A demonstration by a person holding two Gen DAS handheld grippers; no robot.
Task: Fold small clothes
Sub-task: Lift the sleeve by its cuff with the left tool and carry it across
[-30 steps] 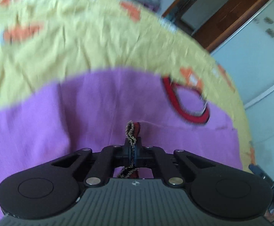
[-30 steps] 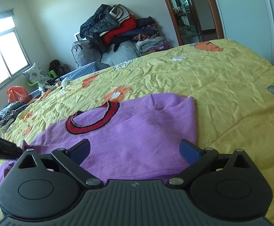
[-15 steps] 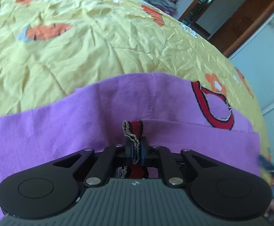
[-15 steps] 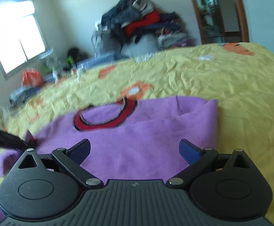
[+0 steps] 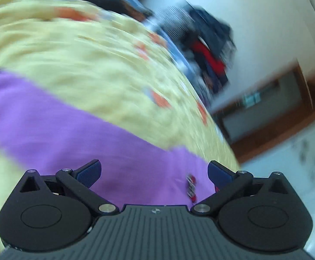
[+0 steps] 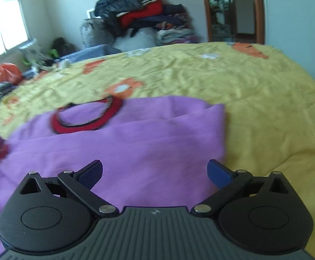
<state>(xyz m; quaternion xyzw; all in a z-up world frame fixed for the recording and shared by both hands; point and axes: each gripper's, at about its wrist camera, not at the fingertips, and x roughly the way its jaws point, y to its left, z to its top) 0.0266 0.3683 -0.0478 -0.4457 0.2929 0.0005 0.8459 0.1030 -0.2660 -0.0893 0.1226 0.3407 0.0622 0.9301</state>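
While the purple sweater (image 6: 118, 151) lay flat on the yellow bedspread (image 6: 265, 99), its red collar (image 6: 85, 117) faced away from you and its long axis ran left to right. Your left gripper (image 5: 154, 172) had just been opening: jaws released wide, nothing between them, a red cuff (image 5: 191, 186) loose below. Your right gripper (image 6: 154, 171) hung spread and empty over the sweater's near edge, nearer to the folded right side.

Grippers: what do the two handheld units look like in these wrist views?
Both look alike. The left gripper and right gripper each have a dark grey ribbed body with a small central logo, two black round housings, black link arms with silver pivot pins, and blue pads on the jaws. No cables, sleeves or hands show.
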